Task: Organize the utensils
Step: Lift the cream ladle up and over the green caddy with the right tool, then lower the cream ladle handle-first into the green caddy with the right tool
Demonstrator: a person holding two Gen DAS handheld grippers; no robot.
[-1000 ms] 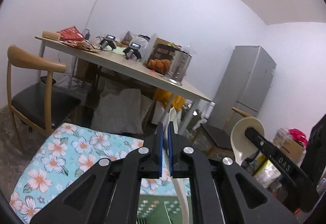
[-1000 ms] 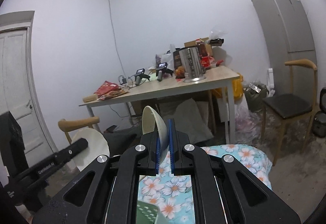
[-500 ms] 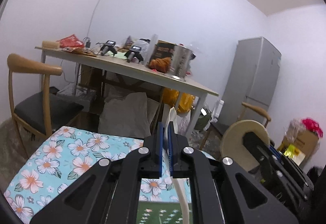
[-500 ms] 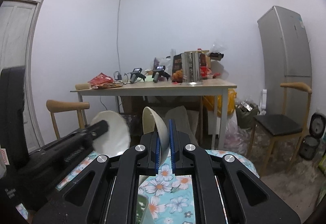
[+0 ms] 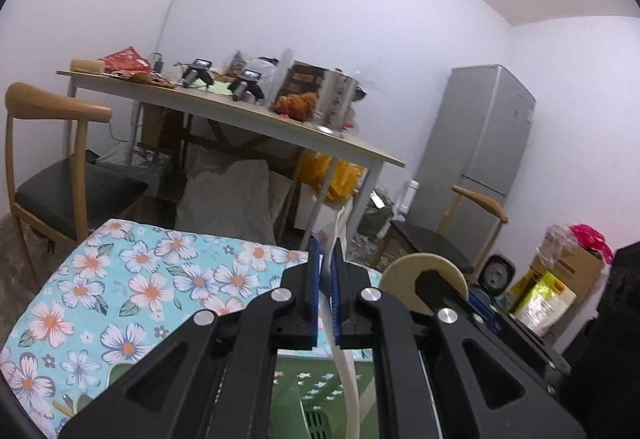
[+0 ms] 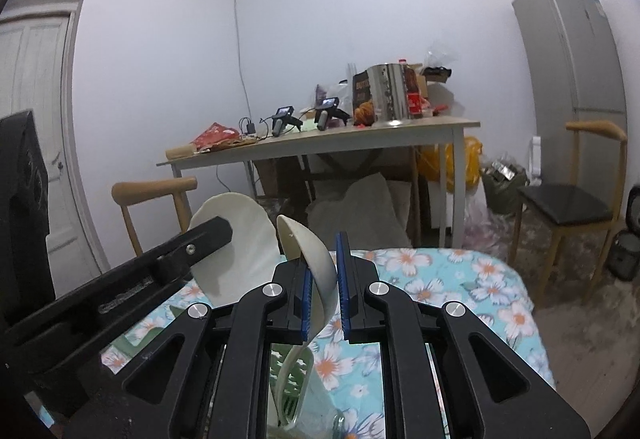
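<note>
Left gripper (image 5: 325, 271) jaws clamped on a plate (image 5: 335, 235) edge, right gripper (image 6: 324, 271) jaws just easing apart around a bowl (image 6: 308, 255), green basket (image 5: 320, 399) below on the floral desk (image 5: 132, 279)

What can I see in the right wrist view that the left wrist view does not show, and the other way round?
Only the right wrist view shows the white door on the left wall. Only the left wrist view shows the cardboard boxes by the far wall. Both show the cluttered table, the fridge, the floral cloth, the bowl and the plate.
</note>
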